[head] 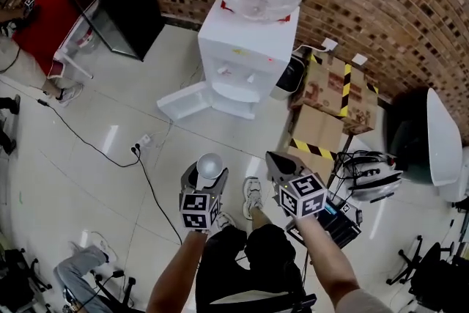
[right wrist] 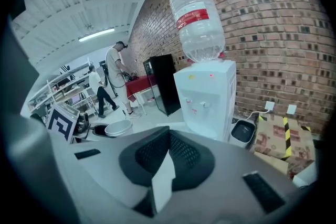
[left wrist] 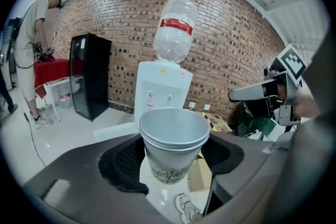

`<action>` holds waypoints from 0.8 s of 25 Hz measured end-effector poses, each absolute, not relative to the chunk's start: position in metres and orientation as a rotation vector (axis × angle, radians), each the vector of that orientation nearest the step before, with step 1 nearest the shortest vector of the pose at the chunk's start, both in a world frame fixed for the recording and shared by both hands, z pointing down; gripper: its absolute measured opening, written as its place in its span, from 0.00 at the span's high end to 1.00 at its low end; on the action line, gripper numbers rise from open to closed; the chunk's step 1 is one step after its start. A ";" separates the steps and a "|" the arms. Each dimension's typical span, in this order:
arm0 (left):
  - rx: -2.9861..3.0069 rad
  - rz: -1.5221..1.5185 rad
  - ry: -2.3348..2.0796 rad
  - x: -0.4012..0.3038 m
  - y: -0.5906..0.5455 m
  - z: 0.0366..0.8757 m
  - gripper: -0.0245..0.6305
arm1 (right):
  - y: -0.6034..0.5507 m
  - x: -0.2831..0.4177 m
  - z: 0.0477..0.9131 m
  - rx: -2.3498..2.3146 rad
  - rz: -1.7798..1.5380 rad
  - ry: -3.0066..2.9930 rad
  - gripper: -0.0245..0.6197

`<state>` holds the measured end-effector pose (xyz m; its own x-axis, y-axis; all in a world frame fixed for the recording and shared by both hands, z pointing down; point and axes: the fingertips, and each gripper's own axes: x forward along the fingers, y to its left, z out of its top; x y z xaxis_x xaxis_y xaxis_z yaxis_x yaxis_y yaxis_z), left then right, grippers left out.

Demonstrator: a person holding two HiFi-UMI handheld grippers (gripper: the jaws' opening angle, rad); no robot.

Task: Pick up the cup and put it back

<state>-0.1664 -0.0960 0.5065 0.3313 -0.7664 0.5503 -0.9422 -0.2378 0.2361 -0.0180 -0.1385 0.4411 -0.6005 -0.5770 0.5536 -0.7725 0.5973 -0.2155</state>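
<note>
The left gripper (head: 207,176), nearest the lens, is clamped on an upright white paper cup (left wrist: 173,150) with a grey tree print, held in mid-air in front of the white water dispenser (head: 245,48). To its right, the right gripper (right wrist: 167,136) faces the same dispenser, jaws pressed together on nothing.

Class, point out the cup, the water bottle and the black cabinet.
cup (left wrist: 169,162), left gripper view, side wall.
water bottle (left wrist: 177,24), left gripper view, red label.
black cabinet (left wrist: 87,77), left gripper view, front face.
</note>
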 end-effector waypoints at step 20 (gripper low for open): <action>2.283 0.450 -1.496 -0.116 -0.352 0.893 0.45 | -0.266 0.001 0.709 1.046 0.495 -2.405 0.95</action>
